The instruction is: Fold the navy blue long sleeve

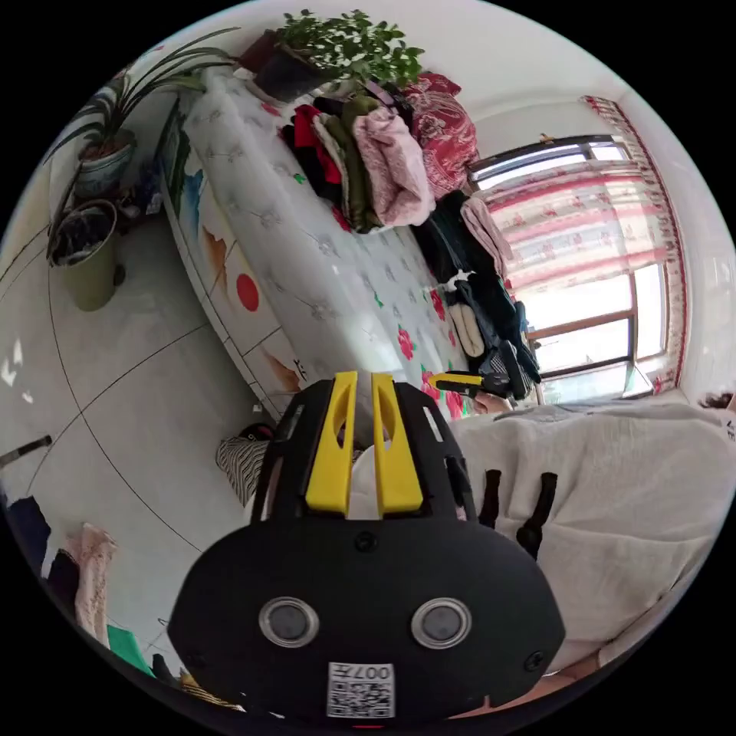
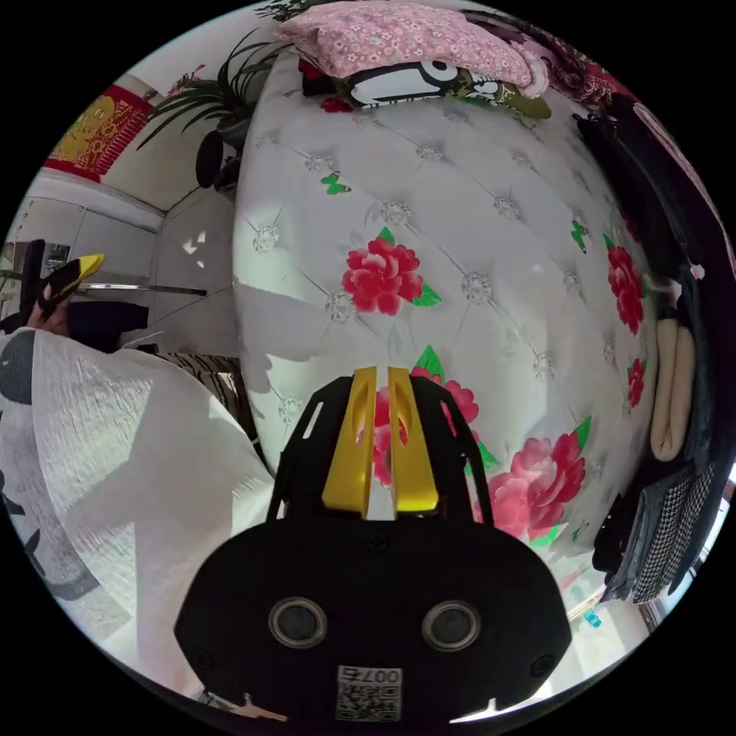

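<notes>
A heap of dark garments [image 1: 491,299] lies along the far side of the bed [image 1: 322,261], by the window; I cannot tell which of them is the navy long sleeve. In the right gripper view the same dark clothes [image 2: 690,230] line the right edge of the rose-printed bed cover [image 2: 460,230]. My left gripper [image 1: 364,376] hovers off the bed's near edge, jaws shut with nothing between them. My right gripper [image 2: 382,371] hangs over the bed cover, shut and empty. The right gripper [image 1: 452,380] and left gripper [image 2: 77,270] each appear small in the other's view.
A stack of folded clothes [image 1: 383,153] and a pink floral pillow [image 2: 406,38] sit at one end of the bed. Potted plants [image 1: 100,161] and a pot [image 1: 84,253] stand on the tiled floor. A striped cloth [image 1: 241,460] lies by the bed. The person's white garment [image 1: 613,491] is close by.
</notes>
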{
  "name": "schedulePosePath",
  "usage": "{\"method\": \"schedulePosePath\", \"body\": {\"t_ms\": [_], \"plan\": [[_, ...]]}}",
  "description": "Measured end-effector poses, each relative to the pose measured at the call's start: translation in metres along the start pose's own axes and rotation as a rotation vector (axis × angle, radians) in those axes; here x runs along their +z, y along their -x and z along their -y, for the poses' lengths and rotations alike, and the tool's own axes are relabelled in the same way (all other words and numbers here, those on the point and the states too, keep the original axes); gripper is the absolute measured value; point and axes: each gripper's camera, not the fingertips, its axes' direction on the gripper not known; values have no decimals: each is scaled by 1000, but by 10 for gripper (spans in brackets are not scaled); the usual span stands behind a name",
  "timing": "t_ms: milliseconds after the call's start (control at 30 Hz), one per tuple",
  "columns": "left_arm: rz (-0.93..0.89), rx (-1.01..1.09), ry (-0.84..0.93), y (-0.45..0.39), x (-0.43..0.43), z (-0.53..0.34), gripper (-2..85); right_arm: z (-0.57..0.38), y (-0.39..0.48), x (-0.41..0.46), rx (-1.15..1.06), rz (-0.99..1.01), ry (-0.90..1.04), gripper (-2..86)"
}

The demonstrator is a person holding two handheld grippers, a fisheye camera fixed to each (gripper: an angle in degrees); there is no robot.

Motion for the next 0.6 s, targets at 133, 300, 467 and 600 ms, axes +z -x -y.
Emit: {"method": "schedulePosePath", "body": {"t_ms": [133, 300, 467, 600], "plan": [[-9, 340, 116, -124, -17, -50, -3, -19, 27, 13, -12, -1, -6, 0], [-81, 481, 114, -213, -68, -136, -8, -30, 34, 7, -98, -98, -115, -2], [-143, 494, 96, -252, -135, -218, -9, -38, 15, -4, 20, -14, -189, 0], [-244, 474, 112, -255, -169, -244, -9, -39, 39, -42, -34, 199, -374, 5]]}}
